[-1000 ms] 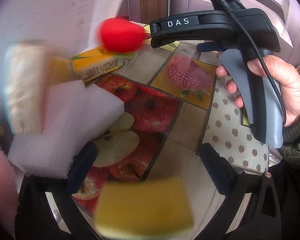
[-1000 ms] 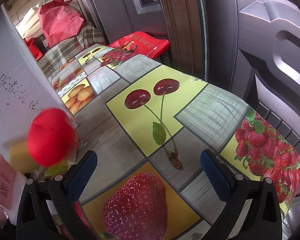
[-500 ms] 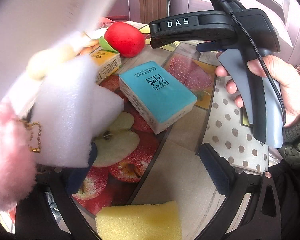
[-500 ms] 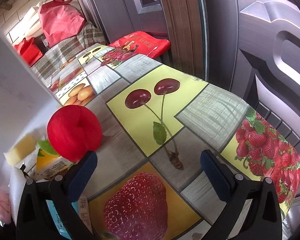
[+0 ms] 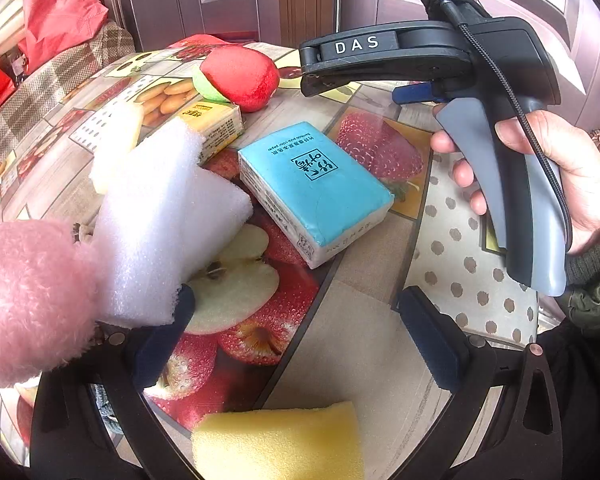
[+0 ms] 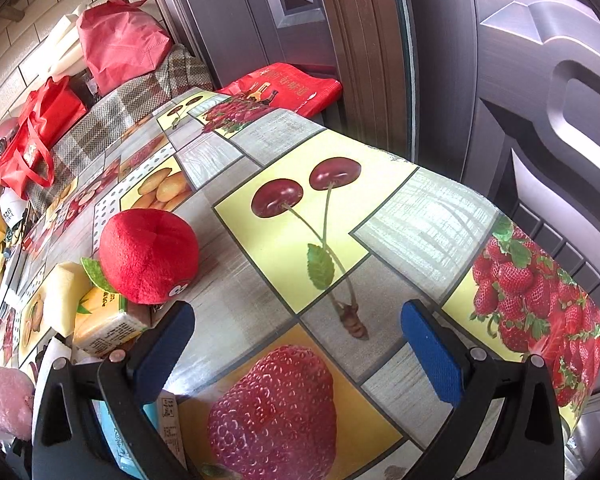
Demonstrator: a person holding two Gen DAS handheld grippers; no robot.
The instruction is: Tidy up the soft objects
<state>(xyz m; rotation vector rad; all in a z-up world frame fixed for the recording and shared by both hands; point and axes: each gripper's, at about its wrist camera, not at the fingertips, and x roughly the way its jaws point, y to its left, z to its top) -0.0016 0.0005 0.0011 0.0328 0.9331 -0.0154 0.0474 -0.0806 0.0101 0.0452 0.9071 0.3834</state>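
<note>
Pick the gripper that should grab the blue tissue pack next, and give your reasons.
Left. The left gripper is open with the blue tissue pack lying straight ahead between its jaws. The right gripper, also open, faces bare tablecloth, the pack only at its lower-left edge.

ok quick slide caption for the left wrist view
Open left tongs over white foam block, blue tissue pack and yellow sponge on fruit-print tablecloth.

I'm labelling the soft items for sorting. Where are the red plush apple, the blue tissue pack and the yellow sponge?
red plush apple (image 6: 148, 256), right wrist view, middle of its red body.
blue tissue pack (image 5: 314, 174), left wrist view, blue top face.
yellow sponge (image 5: 278, 442), left wrist view, centre of its top.
</note>
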